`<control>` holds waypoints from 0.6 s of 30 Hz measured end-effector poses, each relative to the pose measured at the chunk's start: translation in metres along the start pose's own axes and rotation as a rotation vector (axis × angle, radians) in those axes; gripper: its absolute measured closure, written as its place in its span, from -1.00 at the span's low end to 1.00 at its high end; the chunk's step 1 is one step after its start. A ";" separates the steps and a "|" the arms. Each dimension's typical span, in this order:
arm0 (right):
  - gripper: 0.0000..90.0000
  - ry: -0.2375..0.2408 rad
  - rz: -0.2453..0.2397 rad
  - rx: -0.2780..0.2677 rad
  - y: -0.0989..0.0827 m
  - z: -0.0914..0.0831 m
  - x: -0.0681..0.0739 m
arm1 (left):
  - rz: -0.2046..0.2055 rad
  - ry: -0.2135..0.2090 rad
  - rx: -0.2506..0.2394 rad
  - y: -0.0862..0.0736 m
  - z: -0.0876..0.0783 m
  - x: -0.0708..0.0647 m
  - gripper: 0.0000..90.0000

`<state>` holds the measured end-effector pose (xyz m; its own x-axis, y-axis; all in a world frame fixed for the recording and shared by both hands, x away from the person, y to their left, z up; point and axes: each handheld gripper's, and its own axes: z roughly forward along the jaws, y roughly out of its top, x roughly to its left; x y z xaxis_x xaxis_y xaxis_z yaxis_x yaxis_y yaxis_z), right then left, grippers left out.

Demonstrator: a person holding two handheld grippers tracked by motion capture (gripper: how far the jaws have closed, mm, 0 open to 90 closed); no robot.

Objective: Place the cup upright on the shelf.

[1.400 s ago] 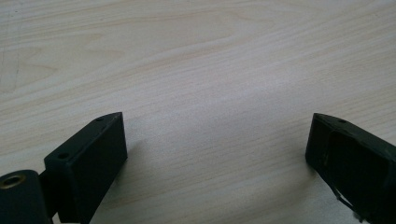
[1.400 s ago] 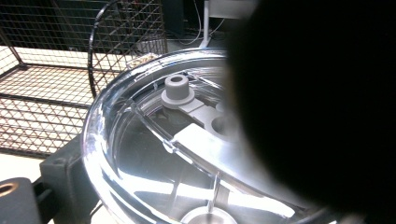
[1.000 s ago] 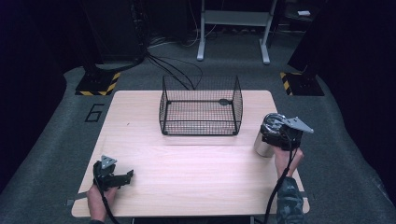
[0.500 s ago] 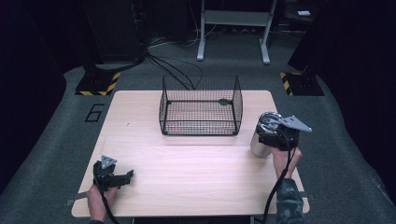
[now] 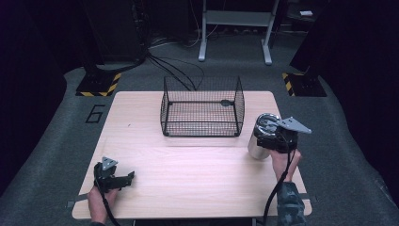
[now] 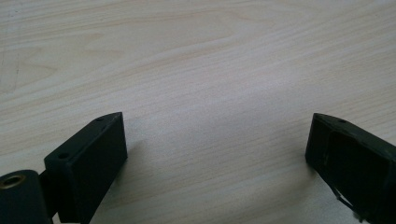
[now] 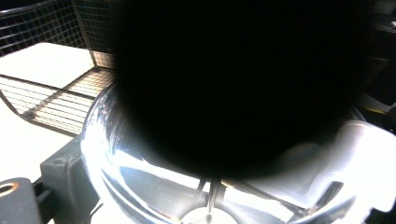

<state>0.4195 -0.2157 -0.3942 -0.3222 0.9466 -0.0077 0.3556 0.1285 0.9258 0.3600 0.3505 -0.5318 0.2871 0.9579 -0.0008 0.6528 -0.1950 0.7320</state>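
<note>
A shiny metal cup (image 5: 258,141) stands just right of the black wire basket (image 5: 202,106), and my right gripper (image 5: 269,135) is shut on it from the right side. The right gripper view looks into the cup's dark mouth (image 7: 233,79), with its bright rim (image 7: 107,154) against one black jaw; the basket (image 7: 51,93) lies at the upper left. I cannot tell whether the cup touches the table. My left gripper (image 5: 126,178) rests open on the table's front left. Bare wood lies between its jaws in the left gripper view (image 6: 215,135).
The light wooden table (image 5: 197,174) has open room across its middle and front. The basket sits at the back centre with nothing in it. Dark floor, cables and stand legs (image 5: 235,28) lie beyond the far edge.
My right gripper has carried the cup a little to the left, closer to the basket's right wall. The left gripper has stayed where it was.
</note>
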 end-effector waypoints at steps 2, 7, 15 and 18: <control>-0.92 0.009 -0.004 0.000 0.001 -0.001 0.003 | 0.000 -0.001 0.001 0.000 0.000 0.000 -0.88; -0.92 0.034 -0.006 -0.002 0.004 -0.002 0.010 | -0.001 -0.001 0.000 0.000 0.000 0.000 -0.88; -0.92 0.065 -0.023 -0.002 0.009 -0.002 0.018 | -0.001 -0.001 0.001 0.000 0.000 0.000 -0.88; -0.92 0.079 -0.026 -0.004 0.011 -0.003 0.022 | -0.001 -0.001 0.001 0.000 0.000 0.000 -0.88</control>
<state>0.4142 -0.1939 -0.3828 -0.3992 0.9168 -0.0022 0.3426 0.1514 0.9272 0.3600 0.3504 -0.5318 0.2872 0.9579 -0.0017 0.6533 -0.1945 0.7317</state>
